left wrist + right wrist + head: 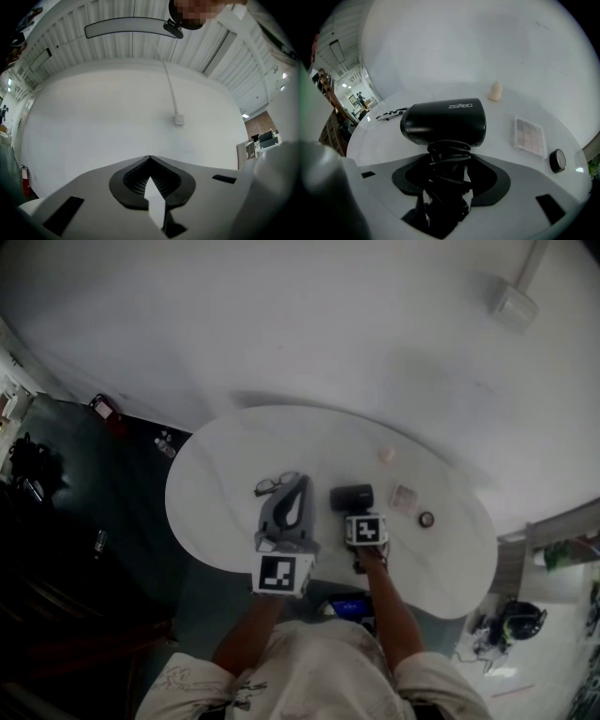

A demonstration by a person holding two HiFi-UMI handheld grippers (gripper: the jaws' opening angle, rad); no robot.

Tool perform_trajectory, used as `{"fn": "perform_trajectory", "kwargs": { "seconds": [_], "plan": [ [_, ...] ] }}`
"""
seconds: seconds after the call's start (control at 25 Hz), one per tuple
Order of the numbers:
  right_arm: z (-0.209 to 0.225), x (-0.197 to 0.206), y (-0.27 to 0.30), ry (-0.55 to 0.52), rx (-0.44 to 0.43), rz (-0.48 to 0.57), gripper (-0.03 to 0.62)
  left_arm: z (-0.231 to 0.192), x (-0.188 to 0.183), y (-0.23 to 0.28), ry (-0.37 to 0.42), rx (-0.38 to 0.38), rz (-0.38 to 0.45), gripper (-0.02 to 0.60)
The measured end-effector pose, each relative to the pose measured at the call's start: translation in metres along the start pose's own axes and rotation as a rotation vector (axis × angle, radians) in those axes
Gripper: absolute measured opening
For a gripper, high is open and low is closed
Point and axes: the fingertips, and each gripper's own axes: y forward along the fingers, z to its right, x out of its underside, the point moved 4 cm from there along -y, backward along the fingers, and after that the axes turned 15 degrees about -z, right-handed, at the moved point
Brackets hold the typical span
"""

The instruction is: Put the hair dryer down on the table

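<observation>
Right gripper (449, 168) clamps the dryer (443, 121) by its handle, near the table (379, 137); I have yet to rest and release it.

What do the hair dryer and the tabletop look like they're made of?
Hair dryer: probably hard plastic, matte black with a soft sheen; smooth moulded barrel, white printed lettering.
Cord wound on its handle: glossy black, likely rubber or vinyl.
Table: smooth white, faintly reflective top; laminate or stone, can't tell.
</observation>
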Motion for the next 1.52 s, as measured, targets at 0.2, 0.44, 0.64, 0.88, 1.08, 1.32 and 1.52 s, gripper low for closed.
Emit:
{"fn": "perform_trajectory", "kwargs": {
  "seconds": [0.2,0.44,0.64,0.88,1.08,1.32,1.52],
  "plan": [
    [0.001,-0.020,-0.004,-0.071,0.036,0.127,0.242,0.003,0.002,0.001,0.006,0.002,-0.005,-0.002],
    [0.005,-0.018,-0.014,-0.061,0.092,0.147,0.292,0.003,0.000,0.000,0.010,0.006,-0.005,-0.002],
    [0.005,-0.016,-0.033,-0.041,0.071,0.193,0.293,0.003,-0.002,0.003,0.015,0.014,-0.004,-0.002],
    [0.012,-0.018,-0.083,-0.019,0.073,0.370,0.293,0.012,-0.001,0.009,0.018,0.039,-0.013,-0.002],
    [0.011,-0.022,-0.143,-0.052,0.072,0.565,0.293,0.023,-0.006,0.018,0.018,0.066,-0.009,-0.002],
    [0.001,-0.023,-0.229,-0.142,0.164,0.870,0.293,0.037,-0.007,0.024,0.030,0.097,-0.006,-0.002],
    [-0.009,-0.013,-0.282,-0.184,0.231,1.084,0.293,0.045,-0.007,0.027,0.028,0.114,-0.007,-0.002]
  ]
}}
